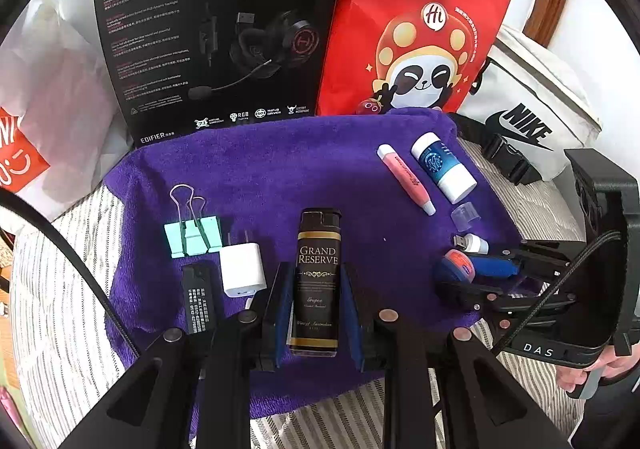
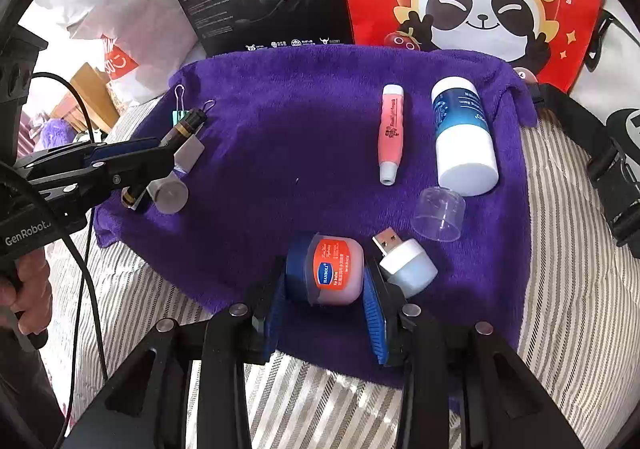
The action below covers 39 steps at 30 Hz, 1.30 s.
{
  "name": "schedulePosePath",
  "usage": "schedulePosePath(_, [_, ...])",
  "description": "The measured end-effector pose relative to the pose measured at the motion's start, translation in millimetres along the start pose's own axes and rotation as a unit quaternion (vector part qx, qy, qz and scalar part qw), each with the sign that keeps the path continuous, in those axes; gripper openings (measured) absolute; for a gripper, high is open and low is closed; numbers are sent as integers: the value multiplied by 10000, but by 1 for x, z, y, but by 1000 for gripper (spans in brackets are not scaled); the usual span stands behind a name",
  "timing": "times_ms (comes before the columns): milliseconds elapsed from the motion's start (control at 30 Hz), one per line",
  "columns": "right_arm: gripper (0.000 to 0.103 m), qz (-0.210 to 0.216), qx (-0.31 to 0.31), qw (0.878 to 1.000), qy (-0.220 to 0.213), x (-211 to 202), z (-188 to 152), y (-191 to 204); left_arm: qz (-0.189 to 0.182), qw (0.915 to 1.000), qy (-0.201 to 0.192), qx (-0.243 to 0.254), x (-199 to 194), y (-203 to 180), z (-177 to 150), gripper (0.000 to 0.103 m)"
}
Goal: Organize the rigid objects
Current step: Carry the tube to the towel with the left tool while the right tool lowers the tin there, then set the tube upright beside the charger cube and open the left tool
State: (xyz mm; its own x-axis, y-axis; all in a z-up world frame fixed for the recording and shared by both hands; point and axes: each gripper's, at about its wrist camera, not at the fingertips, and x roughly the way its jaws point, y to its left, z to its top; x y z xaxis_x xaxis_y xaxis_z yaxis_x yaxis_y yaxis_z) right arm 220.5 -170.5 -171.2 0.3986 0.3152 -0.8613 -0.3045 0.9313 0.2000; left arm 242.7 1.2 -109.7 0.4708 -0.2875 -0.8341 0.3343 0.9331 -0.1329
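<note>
A purple towel (image 1: 280, 169) holds the objects. My left gripper (image 1: 316, 301) is shut on a black Grand Reserve lighter (image 1: 318, 277), seen side-on in the right wrist view (image 2: 168, 153). My right gripper (image 2: 324, 285) is shut on a small Hanboli balm jar (image 2: 332, 273) with a blue lid; it also shows in the left wrist view (image 1: 456, 267). A white USB plug light (image 2: 404, 263) touches the right finger. A pink tube (image 2: 390, 133), a blue-white bottle (image 2: 464, 137) and a clear cap (image 2: 440, 213) lie beyond.
A mint binder clip (image 1: 192, 233), a white charger (image 1: 242, 269) and a black lighter (image 1: 198, 301) lie left of my left gripper. A black headset box (image 1: 216, 29), a red panda bag (image 1: 416, 25) and a white Nike bag (image 1: 528, 117) stand behind the towel. Striped bedding (image 2: 580, 249) surrounds it.
</note>
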Motion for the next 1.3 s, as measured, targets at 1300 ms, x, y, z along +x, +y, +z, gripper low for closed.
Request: schedulePosePath(1300, [52, -188, 115, 9997, -96, -38, -11, -17, 143, 9986, 438, 278, 64, -16, 20, 23])
